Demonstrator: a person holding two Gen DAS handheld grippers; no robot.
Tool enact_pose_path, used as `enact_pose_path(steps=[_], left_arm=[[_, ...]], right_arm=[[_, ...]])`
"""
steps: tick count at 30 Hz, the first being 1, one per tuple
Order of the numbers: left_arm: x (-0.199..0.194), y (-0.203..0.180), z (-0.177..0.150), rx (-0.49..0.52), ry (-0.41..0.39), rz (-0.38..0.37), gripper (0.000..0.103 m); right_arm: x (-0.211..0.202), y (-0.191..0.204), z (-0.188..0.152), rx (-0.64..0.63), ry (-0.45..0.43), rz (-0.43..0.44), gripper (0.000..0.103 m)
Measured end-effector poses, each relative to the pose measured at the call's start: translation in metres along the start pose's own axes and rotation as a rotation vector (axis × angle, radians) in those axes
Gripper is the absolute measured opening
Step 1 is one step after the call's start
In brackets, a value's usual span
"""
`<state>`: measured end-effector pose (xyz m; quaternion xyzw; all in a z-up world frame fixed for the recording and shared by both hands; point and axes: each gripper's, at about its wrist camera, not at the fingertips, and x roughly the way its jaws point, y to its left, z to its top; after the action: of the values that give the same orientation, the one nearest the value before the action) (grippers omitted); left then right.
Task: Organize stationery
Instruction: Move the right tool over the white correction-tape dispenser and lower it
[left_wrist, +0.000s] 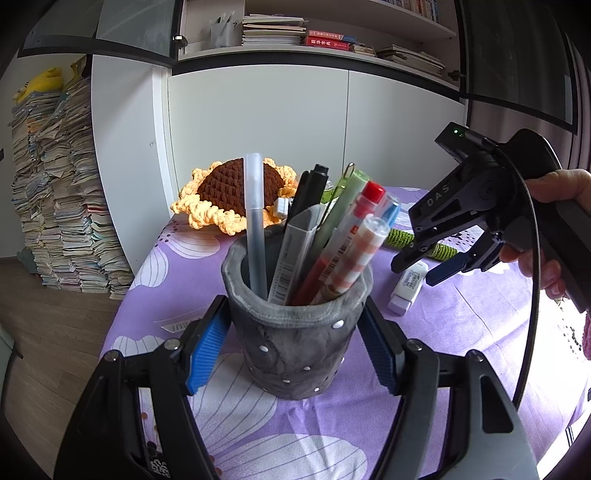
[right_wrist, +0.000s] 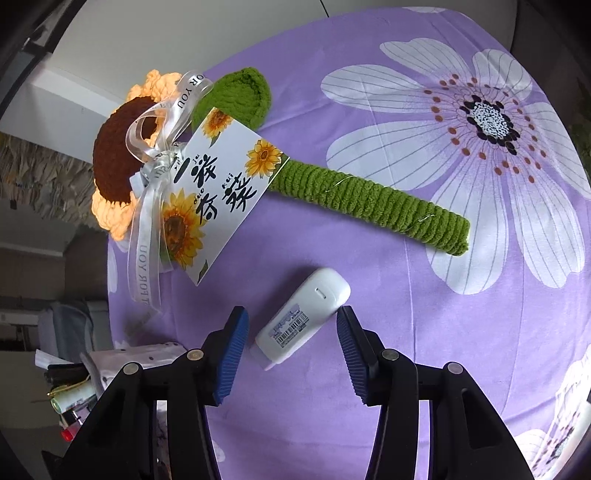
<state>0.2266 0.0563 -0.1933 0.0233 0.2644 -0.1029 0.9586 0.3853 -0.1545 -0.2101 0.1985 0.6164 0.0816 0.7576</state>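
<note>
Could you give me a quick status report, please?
Left gripper shut on grey felt pen holder. Right gripper open, fingers straddling white plastic correction tape, not gripping. Crocheted sunflower lies beyond, clear.

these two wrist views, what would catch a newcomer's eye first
A grey felt pen holder crammed with pens stands on the purple flowered tablecloth, clamped by the left gripper. Behind it lies a crocheted sunflower with a green yarn stem. The right gripper straddles a white correction tape beside that stem.

Black left claw (left_wrist: 295, 347) and right claw (right_wrist: 291, 354), ribbed blue pads (right_wrist: 231, 354).
</note>
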Motion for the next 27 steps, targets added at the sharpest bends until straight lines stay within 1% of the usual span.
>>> enact_pose_path(steps=[3, 7, 12, 14, 15, 16, 17, 21, 23, 26, 27], left_arm=[[0.0, 0.001, 0.0, -0.002, 0.001, -0.002, 0.069], [0.0, 0.001, 0.001, -0.004, 0.002, -0.004, 0.069], [0.0, 0.001, 0.001, -0.004, 0.001, -0.004, 0.069], [0.0, 0.001, 0.001, -0.004, 0.002, -0.004, 0.069], [0.0, 0.001, 0.001, -0.004, 0.002, -0.004, 0.069], [0.0, 0.001, 0.001, -0.004, 0.002, -0.004, 0.069], [0.0, 0.001, 0.001, -0.004, 0.001, -0.004, 0.069], [0.0, 0.001, 0.001, -0.004, 0.001, -0.004, 0.069], [0.0, 0.0, 0.001, -0.003, -0.001, -0.004, 0.069], [0.0, 0.0, 0.001, -0.004, 0.0, -0.005, 0.069], [0.0, 0.0, 0.001, -0.004, 0.0, -0.005, 0.069]], right_arm=[[0.005, 0.004, 0.001, -0.002, 0.002, -0.012, 0.05], [0.012, 0.013, 0.004, -0.038, 0.003, -0.058, 0.05], [0.023, 0.031, 0.003, -0.117, -0.007, -0.112, 0.05], [0.028, 0.043, -0.002, -0.165, -0.013, -0.132, 0.05], [0.031, 0.049, -0.004, -0.197, -0.02, -0.145, 0.047], [0.034, 0.055, -0.008, -0.244, -0.025, -0.159, 0.041], [0.037, 0.063, -0.013, -0.284, -0.03, -0.168, 0.038], [0.046, 0.083, -0.031, -0.422, -0.042, -0.164, 0.037], [0.048, 0.09, -0.04, -0.483, -0.046, -0.186, 0.032], [0.049, 0.093, -0.052, -0.546, -0.029, -0.194, 0.027], [0.048, 0.094, -0.056, -0.562, -0.02, -0.198, 0.027]])
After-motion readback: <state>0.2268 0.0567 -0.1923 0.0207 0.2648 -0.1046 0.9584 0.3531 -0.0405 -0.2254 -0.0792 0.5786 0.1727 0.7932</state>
